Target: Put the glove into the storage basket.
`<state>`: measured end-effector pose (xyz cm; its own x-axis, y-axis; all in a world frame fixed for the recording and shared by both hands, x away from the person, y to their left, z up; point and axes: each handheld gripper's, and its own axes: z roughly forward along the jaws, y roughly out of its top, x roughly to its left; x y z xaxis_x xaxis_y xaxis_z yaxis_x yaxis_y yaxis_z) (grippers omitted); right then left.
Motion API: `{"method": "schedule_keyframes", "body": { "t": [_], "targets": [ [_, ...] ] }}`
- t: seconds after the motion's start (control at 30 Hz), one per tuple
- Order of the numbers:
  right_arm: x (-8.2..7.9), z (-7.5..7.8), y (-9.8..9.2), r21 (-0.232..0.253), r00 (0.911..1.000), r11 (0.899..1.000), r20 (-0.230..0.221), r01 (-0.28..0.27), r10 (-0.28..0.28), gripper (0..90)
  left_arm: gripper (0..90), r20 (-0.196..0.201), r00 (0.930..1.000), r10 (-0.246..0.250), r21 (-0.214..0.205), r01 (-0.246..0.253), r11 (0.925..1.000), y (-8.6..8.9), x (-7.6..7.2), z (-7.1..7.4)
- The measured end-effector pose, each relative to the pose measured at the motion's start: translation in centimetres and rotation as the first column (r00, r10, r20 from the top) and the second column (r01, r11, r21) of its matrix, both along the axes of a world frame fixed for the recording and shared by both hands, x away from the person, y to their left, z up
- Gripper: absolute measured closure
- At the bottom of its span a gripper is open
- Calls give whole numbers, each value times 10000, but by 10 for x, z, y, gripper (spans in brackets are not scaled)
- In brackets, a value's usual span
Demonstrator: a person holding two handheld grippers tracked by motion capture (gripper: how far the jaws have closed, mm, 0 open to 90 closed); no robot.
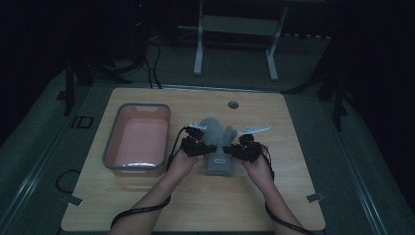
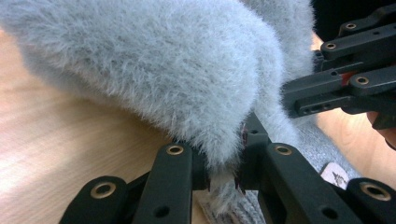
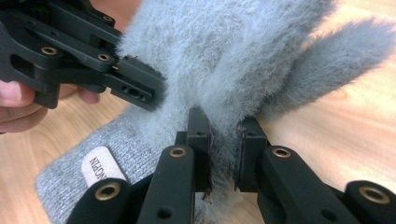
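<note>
high view: grey fuzzy mitten (image 1: 217, 146) at table (image 1: 147, 205) centre, right of pink bin (image 1: 138, 138). left gripper (image 1: 201, 148) and right gripper (image 1: 238, 150) both clamped on mitten edges. grasp done; move to bin likely left.

Both forearms come in from the near edge, converging mid-bench. Left hand-held gripper (image 1: 199, 145) and right hand-held gripper (image 1: 241, 149) face each other, jaws pinched tight on grey fuzzy fabric from left and right sides.
</note>
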<state>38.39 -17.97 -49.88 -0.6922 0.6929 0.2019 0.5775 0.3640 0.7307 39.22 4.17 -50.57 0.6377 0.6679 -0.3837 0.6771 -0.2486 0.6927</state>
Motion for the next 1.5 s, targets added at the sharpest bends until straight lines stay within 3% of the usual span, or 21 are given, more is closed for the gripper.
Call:
{"method": "schedule_keyframes", "body": {
  "t": [0.4, 0.57, 0.83, 0.97, 1.27, 1.5],
  "targets": [
    [-2, 53, 22, 289, 9977, 9993, 636, -239, 220, 801, 794, 656, 9978, -37, 124, 29, 9999, 27, -2, 54],
    [2, 71, 39, 316, 9962, 9985, 760, -457, 432, 802, 794, 857, 9963, 100, 156, -114, 9998, 45, -2, 72],
    [9, 91, 75, 305, 9926, 9964, 940, -795, 763, 803, 794, 1117, 9928, 422, 582, -489, 9971, 78, -3, 93],
    [12, 96, 98, 262, 9910, 9946, 923, -1002, 974, 803, 794, 1368, 9878, 739, 1021, -882, 9909, 96, -7, 100],
    [22, 107, 153, 320, 9874, 9895, 775, -1406, 1378, 804, 793, 1217, 9830, 1375, 1094, -1509, 9825, 149, -8, 112],
    [28, 100, 200, 487, 9841, 9841, 583, -1709, 1680, 803, 793, 1059, 9751, 1948, 1743, -2111, 9618, 189, -12, 110]
  ]
}}
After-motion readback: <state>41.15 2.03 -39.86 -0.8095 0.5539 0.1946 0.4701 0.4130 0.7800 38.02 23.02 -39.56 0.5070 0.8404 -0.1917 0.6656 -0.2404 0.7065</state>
